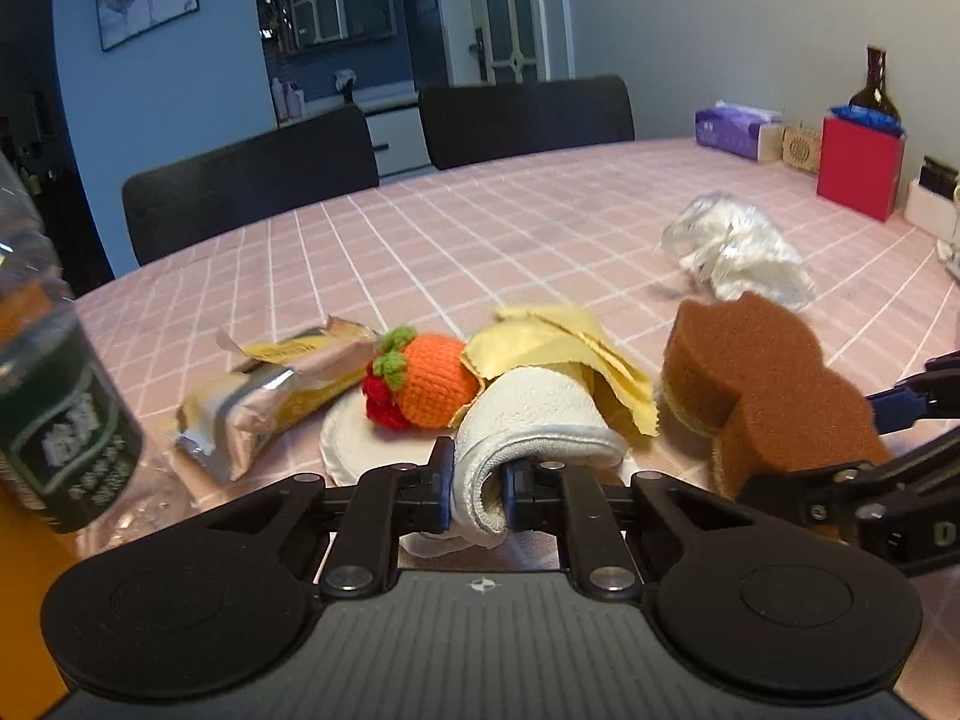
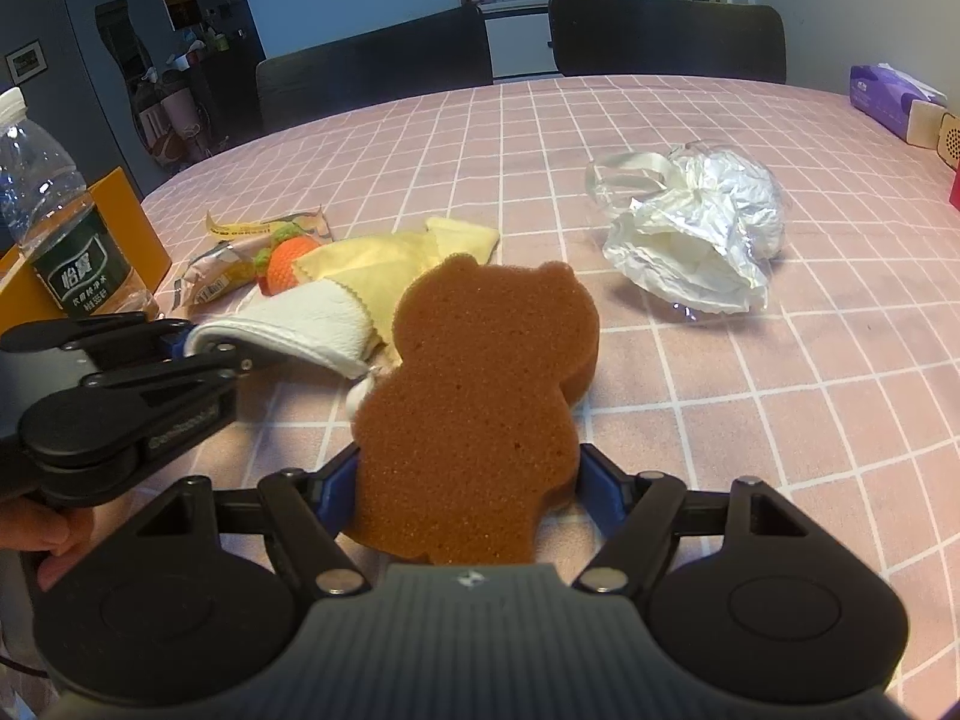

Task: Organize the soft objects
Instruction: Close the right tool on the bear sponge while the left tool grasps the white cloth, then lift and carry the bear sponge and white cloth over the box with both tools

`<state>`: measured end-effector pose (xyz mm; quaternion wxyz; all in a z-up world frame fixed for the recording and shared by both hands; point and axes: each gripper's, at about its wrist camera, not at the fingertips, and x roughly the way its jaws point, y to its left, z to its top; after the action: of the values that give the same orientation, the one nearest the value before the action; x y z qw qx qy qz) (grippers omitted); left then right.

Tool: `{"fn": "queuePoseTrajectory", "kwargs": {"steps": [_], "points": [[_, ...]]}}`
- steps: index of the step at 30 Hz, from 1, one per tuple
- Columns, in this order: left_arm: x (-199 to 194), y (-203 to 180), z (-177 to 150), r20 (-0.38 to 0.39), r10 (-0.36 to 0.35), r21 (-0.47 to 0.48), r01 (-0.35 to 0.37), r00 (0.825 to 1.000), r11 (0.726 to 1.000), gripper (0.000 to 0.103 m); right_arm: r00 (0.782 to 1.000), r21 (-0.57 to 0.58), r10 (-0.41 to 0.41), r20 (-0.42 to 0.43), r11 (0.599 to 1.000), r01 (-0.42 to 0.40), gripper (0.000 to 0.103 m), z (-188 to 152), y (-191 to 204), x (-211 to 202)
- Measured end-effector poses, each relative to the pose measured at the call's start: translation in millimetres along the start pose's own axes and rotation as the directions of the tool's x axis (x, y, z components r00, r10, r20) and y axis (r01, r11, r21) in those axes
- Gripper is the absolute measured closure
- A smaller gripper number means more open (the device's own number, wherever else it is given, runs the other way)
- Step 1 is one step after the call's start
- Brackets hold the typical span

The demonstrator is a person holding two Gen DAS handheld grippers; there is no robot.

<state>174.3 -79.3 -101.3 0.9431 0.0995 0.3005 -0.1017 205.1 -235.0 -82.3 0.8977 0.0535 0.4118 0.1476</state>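
Cloth [image 1: 534, 420], white and rolled, sits near on the bench [image 1: 480, 228], pinched in your left gripper [image 1: 477, 474]; right gripper [image 2: 468, 480] jaws clamp the brown sponge [image 2: 480, 396]. Lift slowly, keeping the roll from unrolling.

Bear-shaped sponge [image 2: 480, 396]: porous, matt brown foam. White cloth [image 1: 528, 420]: terry, stitched hem. Knitted orange toy [image 1: 435, 387]: yarn. Snack wrapper [image 1: 270, 396]: glossy foil. Plastic bag [image 2: 696, 240]: crinkled, shiny.
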Motion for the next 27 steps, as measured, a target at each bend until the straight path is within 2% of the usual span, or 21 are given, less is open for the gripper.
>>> {"fn": "queuePoseTrajectory", "kwargs": {"steps": [7,21,23,27], "points": [[-43,-2,6,0.051,-0.032,-0.007,0.032,0.998,0.999,0.087,0.998,-0.019,0.02,0.053,1.0,-0.019,0.03,5,6,-27],[-115,4,-1,0.109,-0.063,-0.051,0.069,0.992,0.996,0.087,0.994,-0.069,0.025,0.103,0.997,-0.018,0.03,-4,22,-68],[-126,8,-2,0.126,-0.062,-0.066,0.07,0.99,0.995,0.087,0.994,-0.076,0.024,0.11,0.997,-0.015,0.03,-6,24,-72],[-145,21,-3,0.151,-0.097,-0.127,0.117,0.984,0.985,0.087,0.994,-0.091,0.028,0.106,0.996,-0.019,0.03,-9,31,-75]]}}
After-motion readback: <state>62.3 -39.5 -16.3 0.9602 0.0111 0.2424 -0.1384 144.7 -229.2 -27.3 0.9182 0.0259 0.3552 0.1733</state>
